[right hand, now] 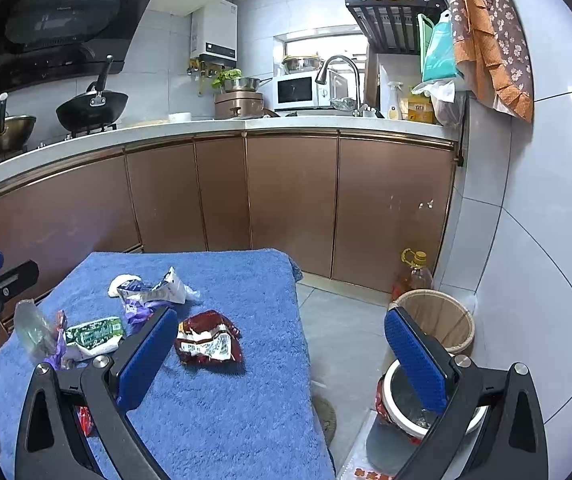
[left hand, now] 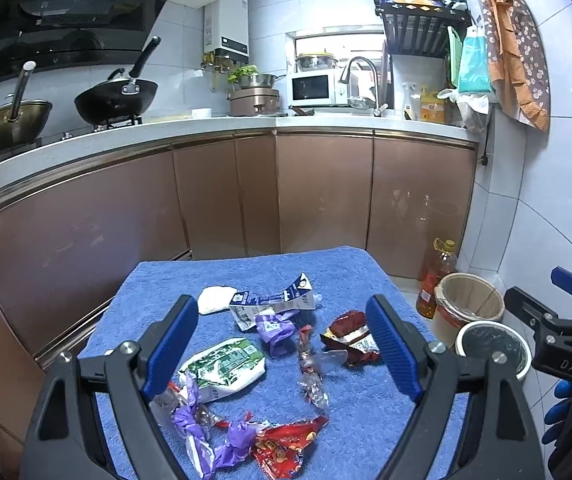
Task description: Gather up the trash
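Trash lies on a blue towel-covered table [left hand: 342,268]: a white-blue carton [left hand: 273,300], a white wad [left hand: 215,298], a green-white packet [left hand: 225,366], purple wrappers [left hand: 273,328], a clear wrapper [left hand: 312,364], a dark red bag [left hand: 350,338] and a red wrapper [left hand: 286,446]. My left gripper [left hand: 281,352] is open and empty above the trash. My right gripper [right hand: 281,356] is open and empty over the table's right edge, the dark red bag [right hand: 209,340] just ahead of its left finger. A white-rimmed bin [right hand: 426,408] sits on the floor under its right finger.
A wooden bucket [left hand: 472,300] and an oil bottle [left hand: 436,276] stand on the floor by the right wall. Brown cabinets [left hand: 322,192] run behind the table, with woks, a microwave and a sink on the counter.
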Demonstrator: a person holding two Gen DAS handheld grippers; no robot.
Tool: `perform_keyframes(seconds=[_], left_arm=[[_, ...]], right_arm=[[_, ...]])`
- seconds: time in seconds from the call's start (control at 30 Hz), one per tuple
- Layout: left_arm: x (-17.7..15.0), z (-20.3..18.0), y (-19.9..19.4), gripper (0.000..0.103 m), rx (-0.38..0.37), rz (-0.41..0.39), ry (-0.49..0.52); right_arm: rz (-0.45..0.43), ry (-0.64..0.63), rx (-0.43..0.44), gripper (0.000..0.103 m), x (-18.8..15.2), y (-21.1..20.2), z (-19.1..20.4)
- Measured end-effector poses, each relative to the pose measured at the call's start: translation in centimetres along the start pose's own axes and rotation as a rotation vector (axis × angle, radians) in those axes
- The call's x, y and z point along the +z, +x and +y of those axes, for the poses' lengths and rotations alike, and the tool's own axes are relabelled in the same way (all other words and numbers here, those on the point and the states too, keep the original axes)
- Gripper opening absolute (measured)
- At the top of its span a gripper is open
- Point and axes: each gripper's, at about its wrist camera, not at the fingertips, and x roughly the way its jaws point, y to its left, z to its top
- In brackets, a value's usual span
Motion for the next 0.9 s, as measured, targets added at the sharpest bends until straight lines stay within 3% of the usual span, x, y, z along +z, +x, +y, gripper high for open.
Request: perform_keyframes(seconds=[0.17, 0.5, 0.77, 0.9], left_arm=[[0.3, -0.2, 0.8, 0.085, -0.023, 0.012, 0.015], [0.5, 1.1, 2.4, 0.085, -0.055, 0.060, -0.006], [1.4, 6.2, 2.0, 0.085, 0.032, 0.047, -0.074], [0.8, 9.6, 2.2, 0.085, 0.148, 0.069, -0.093]], right_arm=[[-0.005, 0.000, -0.004, 0.103, 0.0, 0.6, -0.1], [0.070, -0.004, 0.036, 0.103, -0.3, 3.1, 0.3], [0.157, 0.030, 0.160, 0.103, -0.9, 6.2, 1.2], [0.208, 0.028, 0.218, 0.103, -1.1, 8.1, 2.0]])
